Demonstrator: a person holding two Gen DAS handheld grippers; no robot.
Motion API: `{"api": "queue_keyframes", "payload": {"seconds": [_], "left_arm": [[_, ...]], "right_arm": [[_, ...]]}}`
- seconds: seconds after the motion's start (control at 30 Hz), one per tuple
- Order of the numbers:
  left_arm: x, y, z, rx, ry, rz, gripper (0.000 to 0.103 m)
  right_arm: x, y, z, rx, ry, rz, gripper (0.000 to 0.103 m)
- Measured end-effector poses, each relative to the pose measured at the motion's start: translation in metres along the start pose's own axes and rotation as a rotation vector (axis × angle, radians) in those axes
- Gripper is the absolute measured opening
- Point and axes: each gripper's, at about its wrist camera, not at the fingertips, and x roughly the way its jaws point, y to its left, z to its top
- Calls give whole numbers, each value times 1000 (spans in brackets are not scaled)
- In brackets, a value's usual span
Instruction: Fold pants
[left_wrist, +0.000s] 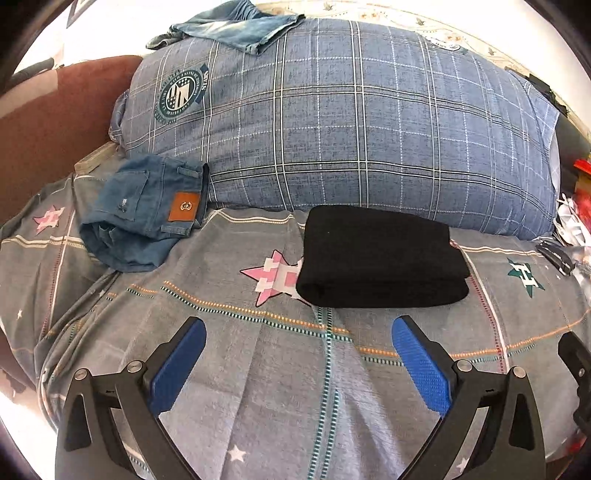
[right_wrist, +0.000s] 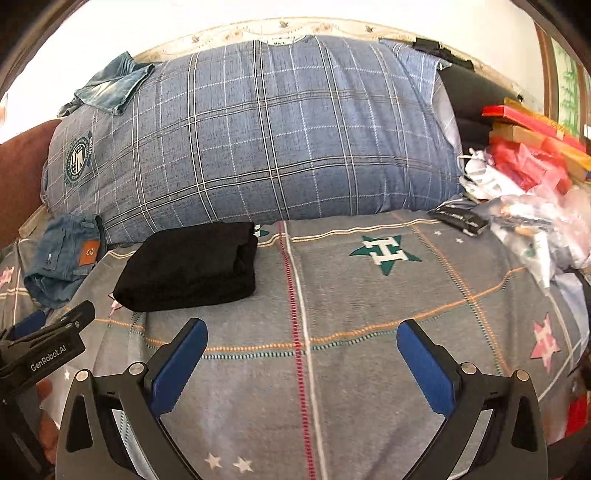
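Note:
Black pants (left_wrist: 380, 258), folded into a compact rectangle, lie on the grey patterned bed sheet (left_wrist: 258, 369) in front of the big plaid pillow; they also show in the right wrist view (right_wrist: 192, 271) at left centre. My left gripper (left_wrist: 299, 325) is open and empty, hovering over the sheet just short of the black pants. My right gripper (right_wrist: 303, 328) is open and empty over the sheet, to the right of the pants. The left gripper's body (right_wrist: 44, 347) shows at the lower left of the right wrist view.
Folded blue jeans (left_wrist: 144, 218) with a tan patch lie left of the pillow (left_wrist: 351, 122). Another denim garment (left_wrist: 229, 26) rests on top of the pillow. Red boxes and plastic bags (right_wrist: 532, 177) crowd the right side. A brown headboard (left_wrist: 55, 129) stands at left.

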Motion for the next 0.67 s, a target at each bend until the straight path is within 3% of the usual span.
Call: {"api": "queue_keyframes", "payload": {"seconds": [0.43, 0.67], "left_arm": [[-11, -25, -3, 58, 49, -99, 102], [-44, -32, 2, 64, -43, -137, 102]], "right_arm": [[-11, -24, -12, 4, -23, -20, 103], [-7, -31, -13, 10, -21, -33, 103]]}}
